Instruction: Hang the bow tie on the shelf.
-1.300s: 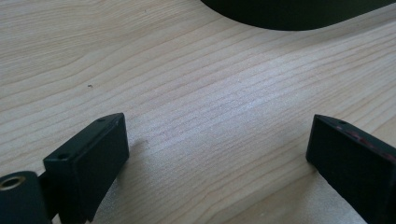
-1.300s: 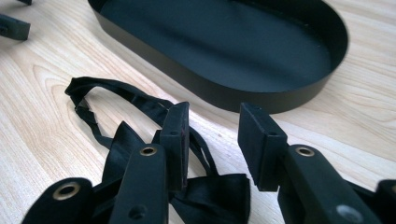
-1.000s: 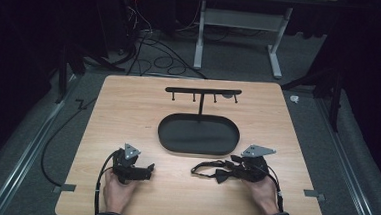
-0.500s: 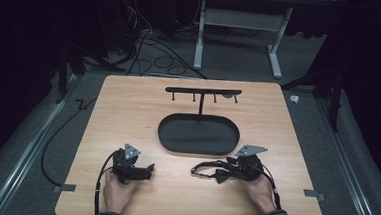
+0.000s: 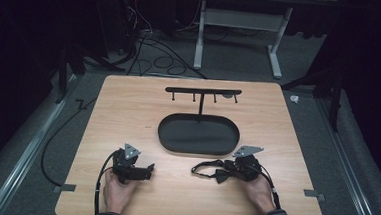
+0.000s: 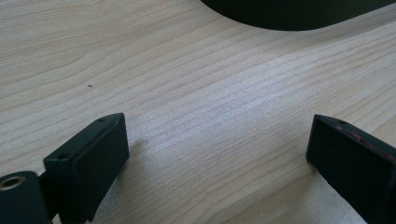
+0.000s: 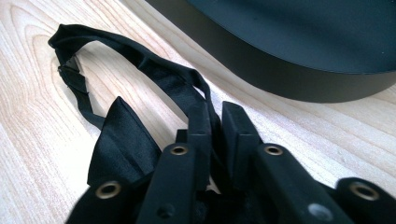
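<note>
Two grippers sit low over the worktop [image 5: 128,103], one in each hand. The right gripper [image 5: 227,171] has just been closing, and its fingers [image 7: 198,123] now stand together, clamped on the strap of a black bow tie [image 5: 213,172], with the cloth pinched between them. The bow tie lies flat on the wood just in front of the near rim of the oval black tray [image 5: 162,136], its strap looping out to the left; a grip on the strap rather than the bow likely lets it be lifted and hung. Behind the tray rises a black stand with small pegs [image 5: 202,92], probably the place meant for it. The left gripper [image 5: 142,172] rests well apart, fingers [image 6: 91,154] wide open over bare wood, holding nothing. No brand, label or writing can be read anywhere.
</note>
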### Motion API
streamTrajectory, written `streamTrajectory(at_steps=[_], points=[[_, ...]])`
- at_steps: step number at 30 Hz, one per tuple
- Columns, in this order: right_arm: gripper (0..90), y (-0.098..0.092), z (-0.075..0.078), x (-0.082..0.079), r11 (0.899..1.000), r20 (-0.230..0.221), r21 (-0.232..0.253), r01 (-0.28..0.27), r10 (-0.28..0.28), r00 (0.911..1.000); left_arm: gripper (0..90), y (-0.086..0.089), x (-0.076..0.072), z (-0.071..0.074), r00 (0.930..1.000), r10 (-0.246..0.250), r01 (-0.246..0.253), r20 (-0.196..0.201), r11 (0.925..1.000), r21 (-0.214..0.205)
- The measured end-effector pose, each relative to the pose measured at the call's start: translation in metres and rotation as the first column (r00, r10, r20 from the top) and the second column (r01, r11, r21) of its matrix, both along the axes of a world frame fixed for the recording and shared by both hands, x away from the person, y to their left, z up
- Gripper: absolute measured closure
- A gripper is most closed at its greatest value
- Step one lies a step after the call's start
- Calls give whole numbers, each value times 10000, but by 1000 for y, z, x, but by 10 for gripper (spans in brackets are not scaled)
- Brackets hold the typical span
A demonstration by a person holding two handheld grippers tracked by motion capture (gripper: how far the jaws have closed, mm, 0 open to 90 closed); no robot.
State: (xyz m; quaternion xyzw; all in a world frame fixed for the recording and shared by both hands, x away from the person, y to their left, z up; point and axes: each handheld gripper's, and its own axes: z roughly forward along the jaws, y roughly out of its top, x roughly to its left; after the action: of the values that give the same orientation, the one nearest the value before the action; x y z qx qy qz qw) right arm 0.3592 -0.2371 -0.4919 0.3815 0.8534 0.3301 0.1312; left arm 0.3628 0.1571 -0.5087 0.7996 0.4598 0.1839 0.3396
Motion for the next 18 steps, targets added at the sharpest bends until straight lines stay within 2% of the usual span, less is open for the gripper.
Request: streamTrajectory(at_steps=[7, 13, 18], points=[[893, 0, 0, -1, 9998, 105, -167, -141, 142, 9998, 60, 0, 0, 0, 10000, 3, -3, 4, 10000, -9], [900, -2, 5, -3, 9998, 275, 126, -155, 152, 9995, 81, 1, -1, 0, 9999, 90, -90, 49, 10000, -41], [900, -6, 18, -8, 9991, 588, 400, -102, 78, 9982, 81, 1, -1, 0, 9999, 87, -87, 55, 9999, -52]])
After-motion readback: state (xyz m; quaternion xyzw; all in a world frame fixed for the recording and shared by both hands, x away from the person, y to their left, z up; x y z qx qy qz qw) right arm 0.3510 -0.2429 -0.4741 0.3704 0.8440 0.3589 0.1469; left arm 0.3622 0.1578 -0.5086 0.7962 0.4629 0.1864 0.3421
